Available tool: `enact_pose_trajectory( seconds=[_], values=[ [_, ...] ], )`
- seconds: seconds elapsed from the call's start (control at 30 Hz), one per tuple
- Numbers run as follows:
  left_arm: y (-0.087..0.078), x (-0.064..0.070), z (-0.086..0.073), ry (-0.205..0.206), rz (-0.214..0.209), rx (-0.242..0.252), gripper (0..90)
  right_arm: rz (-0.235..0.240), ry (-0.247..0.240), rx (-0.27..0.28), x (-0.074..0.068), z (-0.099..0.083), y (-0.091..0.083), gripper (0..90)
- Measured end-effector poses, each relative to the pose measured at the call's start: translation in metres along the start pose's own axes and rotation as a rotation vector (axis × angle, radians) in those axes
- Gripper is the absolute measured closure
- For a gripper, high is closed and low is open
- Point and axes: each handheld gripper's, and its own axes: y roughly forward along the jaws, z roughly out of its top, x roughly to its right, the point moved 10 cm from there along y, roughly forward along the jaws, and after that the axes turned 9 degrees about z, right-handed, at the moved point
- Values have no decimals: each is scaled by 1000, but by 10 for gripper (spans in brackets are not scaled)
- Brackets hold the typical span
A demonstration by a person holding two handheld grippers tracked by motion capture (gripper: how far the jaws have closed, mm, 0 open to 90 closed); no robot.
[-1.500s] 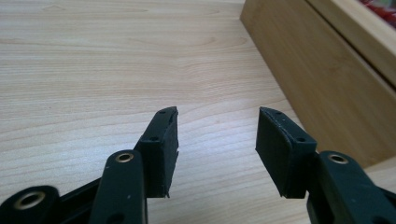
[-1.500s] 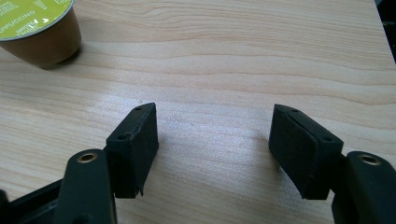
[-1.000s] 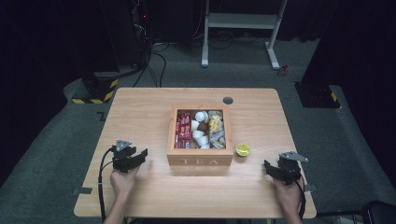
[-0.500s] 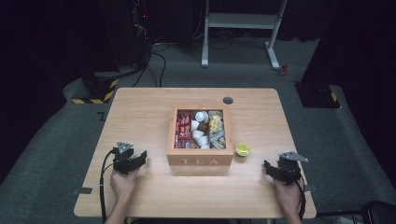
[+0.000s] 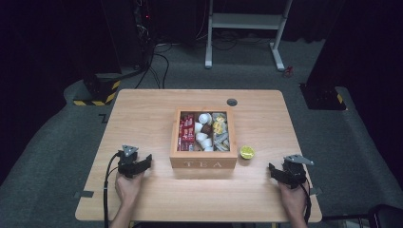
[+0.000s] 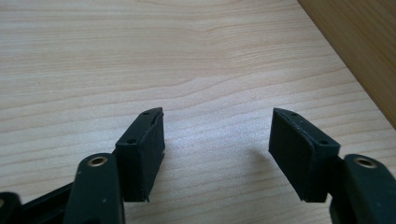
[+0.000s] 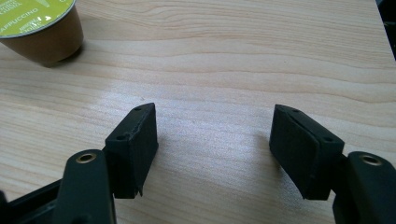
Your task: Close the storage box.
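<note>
Both tools rest released on the bench (image 5: 142, 114): the left tool (image 5: 146, 162) beside the wooden tea box (image 5: 203, 163), the right tool (image 5: 273, 169) near a green-lidded coffee capsule (image 5: 246, 152) standing just right of the box.

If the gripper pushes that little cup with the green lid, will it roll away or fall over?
Probably neither. The capsule stands with its wide green lid up and narrower base on the table, so a low push likely slides it; a high push might tip it. Once on its side, its tapered wall would probably roll it in a curve. It looks small, probably light.
</note>
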Motion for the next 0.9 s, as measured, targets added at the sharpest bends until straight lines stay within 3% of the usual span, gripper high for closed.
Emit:
enact_pose_trajectory(
  seconds=[0.23,0.33,0.9],
  values=[
    [0,1,-1,26,8,2,338,0,-1,1,0,0,0,321],
    [0,4,-2,63,19,-2,310,0,0,0,0,0,0,321],
    [-1,4,-3,58,10,-3,299,0,1,0,0,0,0,318]
  ],
)
